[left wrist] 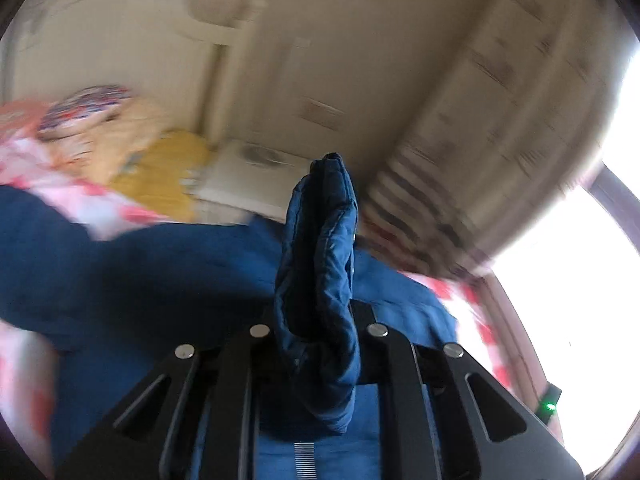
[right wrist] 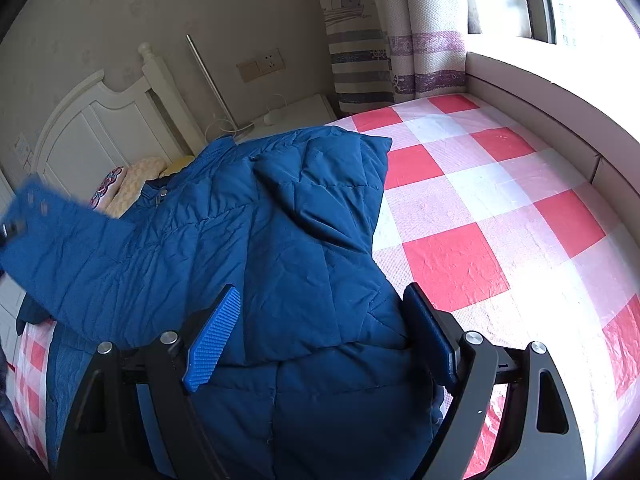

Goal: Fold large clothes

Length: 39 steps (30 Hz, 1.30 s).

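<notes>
A blue quilted jacket (right wrist: 256, 232) lies on a bed with a red and white checked sheet (right wrist: 500, 208). My left gripper (left wrist: 316, 320) is shut on a bunched fold of the jacket (left wrist: 320, 248), which sticks up between its fingers; this view is blurred. In the right wrist view a jacket sleeve (right wrist: 52, 232) is lifted at the left edge. My right gripper (right wrist: 320, 320) is open, its blue-padded fingers (right wrist: 212, 340) hovering over the jacket's lower part, either side of a fold.
A white headboard (right wrist: 100, 120) and pillows (right wrist: 132, 184) are at the far left. A white nightstand (right wrist: 296, 114) with a lamp pole stands by the striped curtain (right wrist: 360, 60). A window ledge (right wrist: 560, 96) borders the bed on the right.
</notes>
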{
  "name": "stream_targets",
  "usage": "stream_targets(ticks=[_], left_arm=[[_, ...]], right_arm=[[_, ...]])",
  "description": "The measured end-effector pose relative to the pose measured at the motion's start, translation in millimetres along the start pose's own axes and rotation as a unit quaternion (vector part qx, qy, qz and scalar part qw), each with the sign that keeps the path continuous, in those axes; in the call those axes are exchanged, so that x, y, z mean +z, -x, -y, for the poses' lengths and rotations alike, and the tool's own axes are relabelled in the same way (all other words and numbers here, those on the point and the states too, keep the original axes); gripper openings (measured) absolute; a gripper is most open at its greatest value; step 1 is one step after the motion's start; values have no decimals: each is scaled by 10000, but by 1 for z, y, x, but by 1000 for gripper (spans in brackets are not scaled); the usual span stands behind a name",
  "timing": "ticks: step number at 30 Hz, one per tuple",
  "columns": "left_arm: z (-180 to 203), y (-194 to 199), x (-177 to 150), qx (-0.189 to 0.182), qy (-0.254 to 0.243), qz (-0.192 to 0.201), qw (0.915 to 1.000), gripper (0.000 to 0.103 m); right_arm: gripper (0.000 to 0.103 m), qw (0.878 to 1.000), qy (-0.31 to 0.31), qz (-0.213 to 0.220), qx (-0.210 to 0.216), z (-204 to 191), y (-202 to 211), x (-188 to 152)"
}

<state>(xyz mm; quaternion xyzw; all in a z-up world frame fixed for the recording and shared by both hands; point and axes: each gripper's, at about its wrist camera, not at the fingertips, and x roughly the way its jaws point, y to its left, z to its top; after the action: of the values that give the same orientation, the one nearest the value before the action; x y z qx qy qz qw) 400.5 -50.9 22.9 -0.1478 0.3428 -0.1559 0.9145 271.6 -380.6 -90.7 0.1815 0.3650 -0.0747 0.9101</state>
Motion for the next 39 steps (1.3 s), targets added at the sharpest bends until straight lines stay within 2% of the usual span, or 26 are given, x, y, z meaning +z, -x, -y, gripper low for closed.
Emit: stream_targets(ticks=[3,5,6,7,8,9,11,13,17,20,23,29,32,34,36,39], left_arm=[[-63,0,-3,508,429,-170,9976,20],[-108,-8,-19,982,777,-407,9913,47],[-123,-10,-25,1142,854,-445,9888,55],[-141,-13,-35,1481,898,-477,9837,70],[-153,-17,-42,1726,893,-508,9796,75],[-163,-21,-45,1855,899,-539,9770,75],[-175,-17,-50,1958,1002,-536,9740,75],[-170,-10,-48,1895,959,-376,9765,75],[-112,-14,-42,1823,-201,-97,9830,75],[-92,-36,-55,1836,-739,-357,9796,75],[-102,-61,-76,1848,-672,-804,9772,76],[-111,-56,-80,1636,-538,-804,9818,93],[-113,-58,-79,1515,-416,-850,9839,97],[-114,-59,-79,1432,-390,-848,9853,99],[-112,-60,-78,1400,-381,-851,9858,100],[-113,-60,-79,1332,-334,-830,9871,100]], right_arm=[[81,10000,4,-2,1,0,0,0],[82,10000,3,-5,-6,0,0,0],[82,10000,6,-6,-10,0,0,0],[82,10000,7,-7,-11,0,0,0],[82,10000,8,-6,-15,0,0,0],[82,10000,8,-8,-19,0,0,0],[82,10000,13,-10,-28,1,0,0],[82,10000,17,-6,-38,1,1,0],[82,10000,20,-16,-38,1,1,0],[82,10000,23,-16,-40,1,1,-1],[82,10000,33,0,-72,0,2,-1],[82,9989,89,366,-285,-10,22,-1],[82,9983,438,289,-241,-35,21,2],[82,9955,885,211,-278,-60,13,4],[83,9903,1354,4,-327,-83,-3,5],[87,9799,1708,-812,-642,-98,-41,-1]])
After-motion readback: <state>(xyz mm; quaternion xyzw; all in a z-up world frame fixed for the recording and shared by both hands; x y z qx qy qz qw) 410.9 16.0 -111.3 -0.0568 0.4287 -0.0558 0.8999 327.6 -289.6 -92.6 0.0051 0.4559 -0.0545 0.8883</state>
